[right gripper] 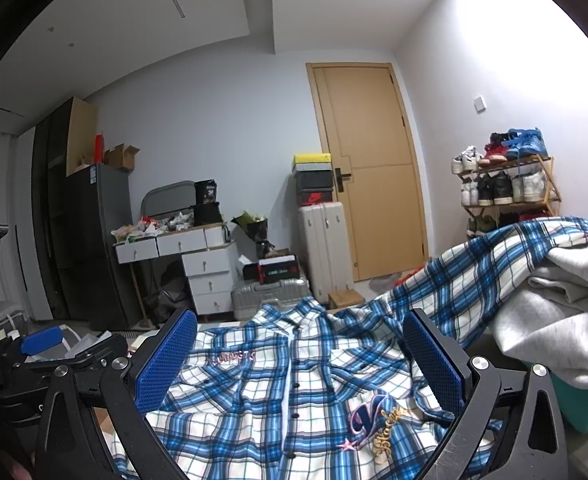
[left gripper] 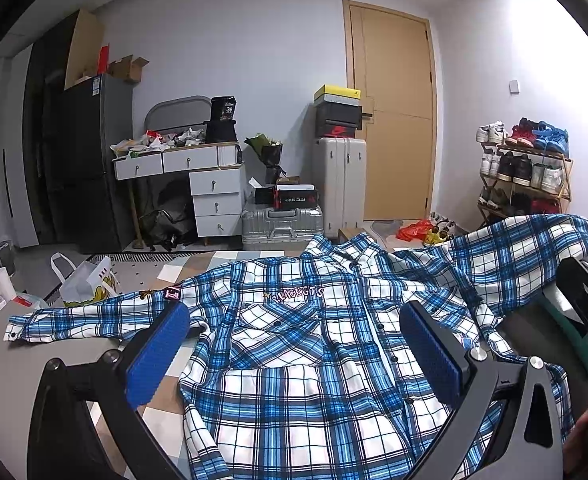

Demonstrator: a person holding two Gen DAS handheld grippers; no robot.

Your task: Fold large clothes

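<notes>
In the left wrist view, the left gripper [left gripper: 294,356] is seen spread wide and empty above the plaid shirt [left gripper: 314,360], which is laid flat across the lower centre of the frame. In the right wrist view, the right gripper [right gripper: 300,360] is likewise held wide apart with nothing grasped, the shirt filling the lower centre and one sleeve [right gripper: 494,264] draped over a grey garment pile [right gripper: 566,304] at right.

A blue-and-white plaid shirt [right gripper: 294,392] is seen spread front-up, buttoned, beneath the right gripper [right gripper: 300,360], whose blue-padded jaws are held wide apart above it (nothing is gripped). One sleeve is draped over a heap of grey clothes [right gripper: 562,320]. The left gripper [right gripper: 41,340] is glimpsed at left.
</notes>
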